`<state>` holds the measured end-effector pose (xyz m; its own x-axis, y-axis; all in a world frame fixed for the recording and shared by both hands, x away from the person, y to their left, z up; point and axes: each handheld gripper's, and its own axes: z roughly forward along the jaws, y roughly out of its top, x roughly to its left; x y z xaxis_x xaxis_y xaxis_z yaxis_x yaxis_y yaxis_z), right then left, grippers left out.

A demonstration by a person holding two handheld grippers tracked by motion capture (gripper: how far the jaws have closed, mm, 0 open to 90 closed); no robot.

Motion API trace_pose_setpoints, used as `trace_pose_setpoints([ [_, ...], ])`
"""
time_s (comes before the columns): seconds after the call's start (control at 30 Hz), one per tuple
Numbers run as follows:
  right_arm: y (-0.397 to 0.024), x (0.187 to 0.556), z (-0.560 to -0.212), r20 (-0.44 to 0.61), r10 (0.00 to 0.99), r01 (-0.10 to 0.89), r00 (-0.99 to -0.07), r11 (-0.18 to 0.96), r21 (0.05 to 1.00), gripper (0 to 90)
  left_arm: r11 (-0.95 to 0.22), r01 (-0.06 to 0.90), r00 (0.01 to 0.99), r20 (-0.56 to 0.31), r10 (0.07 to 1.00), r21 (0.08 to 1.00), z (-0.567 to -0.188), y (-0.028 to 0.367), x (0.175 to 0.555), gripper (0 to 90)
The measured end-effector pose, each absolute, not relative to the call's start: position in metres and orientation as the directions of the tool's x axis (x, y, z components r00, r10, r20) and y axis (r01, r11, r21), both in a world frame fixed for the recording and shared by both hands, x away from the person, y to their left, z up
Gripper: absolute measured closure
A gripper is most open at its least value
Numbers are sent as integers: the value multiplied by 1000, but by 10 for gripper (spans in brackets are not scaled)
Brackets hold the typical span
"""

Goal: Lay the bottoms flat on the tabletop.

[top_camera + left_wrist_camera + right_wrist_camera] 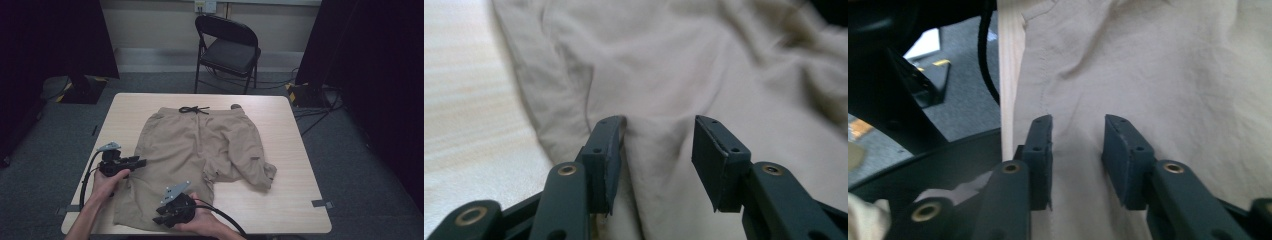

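1. The left claw (141, 161) is seen in the high view at the left edge of the tan shorts (200, 155), held in the person's left hand (107, 182); its jaws stand apart.
2. In the left gripper view the left claw (659, 132) has a raised ridge of the cloth between its parted jaws, a detail too small to be made out from above. The pale tabletop (469, 100) is shown bare to the left of the fabric.
3. The right claw (160, 215) is seen in the high view over the lower hem of the shorts' left leg, near the tabletop's near edge, gripped by the right hand (202, 220).
4. In the right gripper view the right claw (1077, 132) is open, with cloth lying between the jaws and unpinched. The tabletop's edge (1010, 75) is shown as a narrow strip beside the hem, with grey floor (963, 100) beyond it.
5. The shorts are spread flat across the middle of the tabletop (295, 150), waistband toward the far edge, with a dark drawstring (194, 109) tied at the waist. The leg toward the right edge is rumpled.
6. A black folding chair (227, 50) is shown beyond the far edge in the high view.
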<state>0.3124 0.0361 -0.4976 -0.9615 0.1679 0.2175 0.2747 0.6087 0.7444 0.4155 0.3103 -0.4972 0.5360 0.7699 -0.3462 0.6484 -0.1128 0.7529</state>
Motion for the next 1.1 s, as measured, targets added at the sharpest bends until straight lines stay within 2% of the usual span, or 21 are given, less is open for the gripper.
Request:
trace_pose_setpoints([
  [0.1,32,318,-493,234,173,291,-957,588,755,612,-168,637,557,-298,775,753,-502,307,416,567],
  [0.13,30,321,-489,229,183,294,-956,578,762,604,-192,611,561,-249,789,768,-502,308,416,583],
  [0.3,14,340,-473,186,254,298,-949,538,788,585,-195,609,558,-240,795,769,-502,314,418,604],
  [0.33,3,353,-470,177,311,323,-934,519,792,572,-194,608,561,-244,791,770,-502,315,419,619],
  [0.37,3,353,-470,177,311,323,-934,519,792,572,-196,606,558,-235,796,771,-502,316,419,619],
  [0.5,-27,377,-470,180,413,385,-893,492,781,534,-216,600,571,-224,790,770,-502,323,420,639],
  [0.6,-34,377,-475,175,430,396,-886,503,768,537,-227,592,576,-208,791,773,-502,324,417,632],
  [0.73,-39,369,-489,141,442,392,-886,549,738,538,-244,579,581,-184,793,778,-502,326,407,589],
  [0.83,-38,366,-493,138,437,389,-889,560,731,537,-242,583,580,-188,793,776,-501,327,404,517],
  [0.97,-40,354,-495,122,421,366,-899,567,738,536,-191,601,563,-242,791,776,-502,326,401,429],
  [1.1,-40,342,-494,127,386,348,-914,582,735,545,-183,617,552,-254,794,765,-500,326,400,399],
])
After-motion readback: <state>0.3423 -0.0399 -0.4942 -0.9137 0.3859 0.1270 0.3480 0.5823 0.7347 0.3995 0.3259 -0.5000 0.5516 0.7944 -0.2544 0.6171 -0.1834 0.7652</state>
